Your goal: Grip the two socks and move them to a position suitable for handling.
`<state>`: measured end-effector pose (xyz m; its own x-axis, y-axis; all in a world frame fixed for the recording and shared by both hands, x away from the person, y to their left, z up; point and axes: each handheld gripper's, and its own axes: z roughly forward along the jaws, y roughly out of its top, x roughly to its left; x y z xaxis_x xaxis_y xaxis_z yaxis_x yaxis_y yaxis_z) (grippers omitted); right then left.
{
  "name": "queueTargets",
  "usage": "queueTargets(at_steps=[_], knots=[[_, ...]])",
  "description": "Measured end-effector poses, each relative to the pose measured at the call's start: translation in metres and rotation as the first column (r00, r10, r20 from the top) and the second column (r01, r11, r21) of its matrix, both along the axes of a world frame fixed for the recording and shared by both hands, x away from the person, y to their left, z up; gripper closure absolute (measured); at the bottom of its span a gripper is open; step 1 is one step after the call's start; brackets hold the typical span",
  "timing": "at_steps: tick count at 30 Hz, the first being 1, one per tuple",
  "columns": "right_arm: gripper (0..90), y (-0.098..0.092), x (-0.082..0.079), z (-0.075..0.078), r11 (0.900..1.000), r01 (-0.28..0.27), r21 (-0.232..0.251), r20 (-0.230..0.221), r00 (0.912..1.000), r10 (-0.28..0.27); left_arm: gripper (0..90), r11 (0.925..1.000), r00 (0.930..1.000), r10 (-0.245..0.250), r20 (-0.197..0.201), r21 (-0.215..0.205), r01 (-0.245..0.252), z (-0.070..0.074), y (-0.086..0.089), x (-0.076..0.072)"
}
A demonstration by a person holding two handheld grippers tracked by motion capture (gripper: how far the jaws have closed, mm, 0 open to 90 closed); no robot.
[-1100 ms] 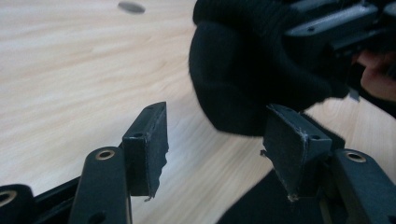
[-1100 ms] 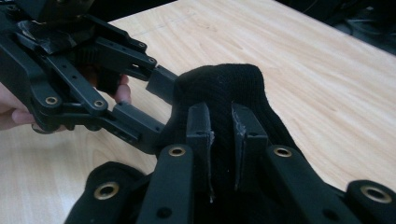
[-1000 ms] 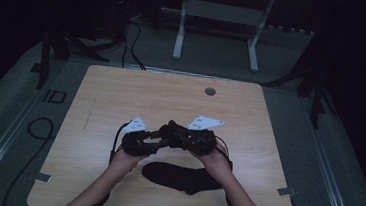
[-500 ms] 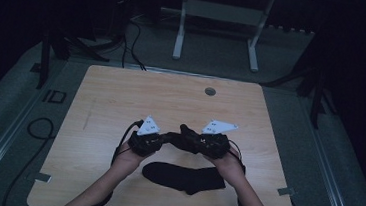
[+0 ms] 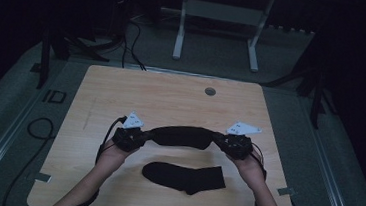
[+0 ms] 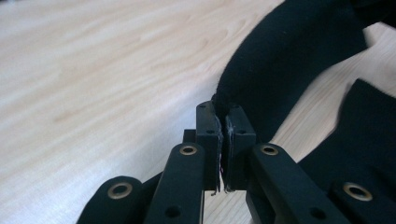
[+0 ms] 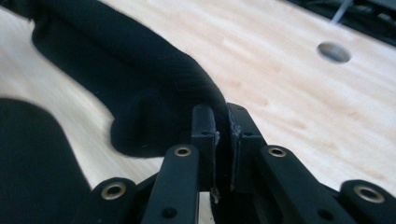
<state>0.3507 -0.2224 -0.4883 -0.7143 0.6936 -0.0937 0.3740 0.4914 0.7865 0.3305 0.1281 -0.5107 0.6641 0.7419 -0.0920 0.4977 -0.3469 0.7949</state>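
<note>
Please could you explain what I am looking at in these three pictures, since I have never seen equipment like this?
There is no machine arm here: a person holds hand-held tongs in each hand at a wooden table. The high view looks down from above the person's side; the forearms enter from the bottom. The left tongs and the right tongs each pinch one end of a black sock, stretched between them above the table. The other two pictures come from small cameras riding on the tongs, looking along their black jaws. Both show the jaws closed on sock fabric. A second black sock lies flat on the table nearer the person. A small round hole sits near the far edge.
</note>
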Motion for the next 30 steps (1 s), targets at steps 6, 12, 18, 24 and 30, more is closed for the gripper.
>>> queueTargets(at_steps=[6,12,18,24,30], knots=[[80.8,0.005,0.009,-0.028,0.999,0.002,-0.037,-0.061,0.9981,-0.004,86.8,0.9992,0.9980,0.016,-0.062,0.038,-0.013,-0.019,-0.002,0.013],[71.9,0.011,0.008,-0.046,0.996,-0.039,-0.077,-0.134,0.9906,0.028,86.7,0.9973,0.9939,0.053,-0.096,0.054,-0.048,-0.030,0.006,0.019],[73.1,0.005,0.013,-0.053,0.996,-0.022,-0.092,-0.196,0.9807,0.004,86.7,0.9933,0.9910,0.080,-0.107,0.091,-0.071,-0.033,0.013,0.020],[68.4,-0.003,0.011,-0.055,0.996,-0.013,-0.093,-0.234,0.9722,-0.009,81.0,0.9959,0.9859,0.064,-0.155,0.073,-0.053,-0.037,0.017,0.023],[57.6,-0.008,0.004,-0.043,0.998,-0.021,-0.057,-0.215,0.9766,0.009,57.9,0.9873,0.9839,0.152,-0.094,0.059,-0.147,-0.034,0.023,0.021]])
